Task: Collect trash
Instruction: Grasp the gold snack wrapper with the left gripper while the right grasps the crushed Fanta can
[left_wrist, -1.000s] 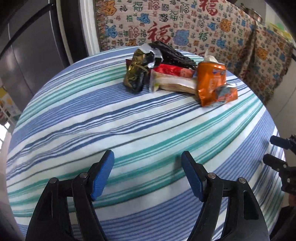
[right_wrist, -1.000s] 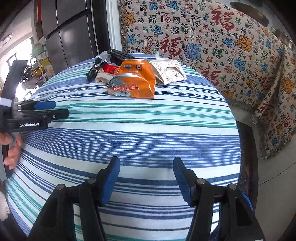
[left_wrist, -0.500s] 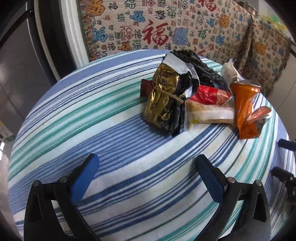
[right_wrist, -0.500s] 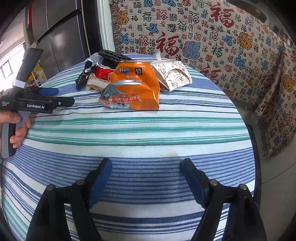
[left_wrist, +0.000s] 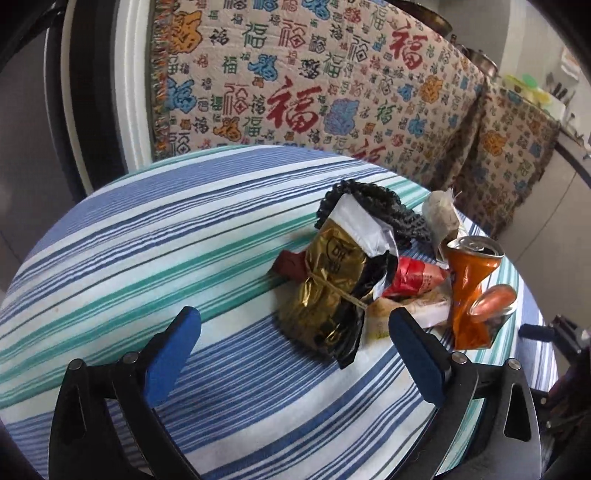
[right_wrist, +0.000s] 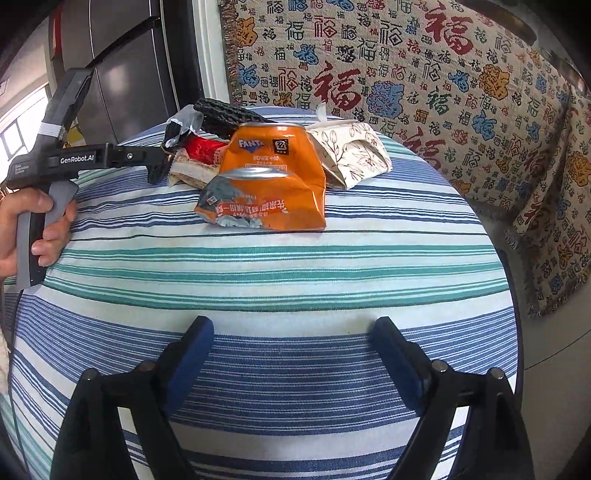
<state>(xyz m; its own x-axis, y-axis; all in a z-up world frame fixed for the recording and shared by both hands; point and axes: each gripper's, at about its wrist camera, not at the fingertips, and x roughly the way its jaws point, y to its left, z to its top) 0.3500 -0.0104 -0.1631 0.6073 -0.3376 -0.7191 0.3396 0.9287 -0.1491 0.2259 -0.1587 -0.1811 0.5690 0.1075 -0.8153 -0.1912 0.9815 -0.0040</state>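
Observation:
A pile of trash lies on the striped tablecloth (left_wrist: 147, 258). A gold and black wrapper (left_wrist: 328, 295) is nearest my left gripper (left_wrist: 291, 347), which is open and empty with its pads just short of it. Behind lie a red wrapper (left_wrist: 413, 280), a white wrapper (left_wrist: 406, 314), a crushed orange Fanta can (left_wrist: 469, 291), a black mesh piece (left_wrist: 380, 206) and a crumpled patterned paper (left_wrist: 443, 218). My right gripper (right_wrist: 291, 354) is open and empty, well short of the can (right_wrist: 269, 184). The patterned paper (right_wrist: 351, 155) lies right of the can.
A sofa with a patterned throw (right_wrist: 443, 74) stands behind and to the right of the table. A dark refrigerator (right_wrist: 122, 74) is at the back left. The left gripper's body and the hand holding it (right_wrist: 55, 173) show at the left of the right wrist view.
My left gripper has moved forward to the gold wrapper and opened wider. My right gripper has moved closer to the can and opened wider.

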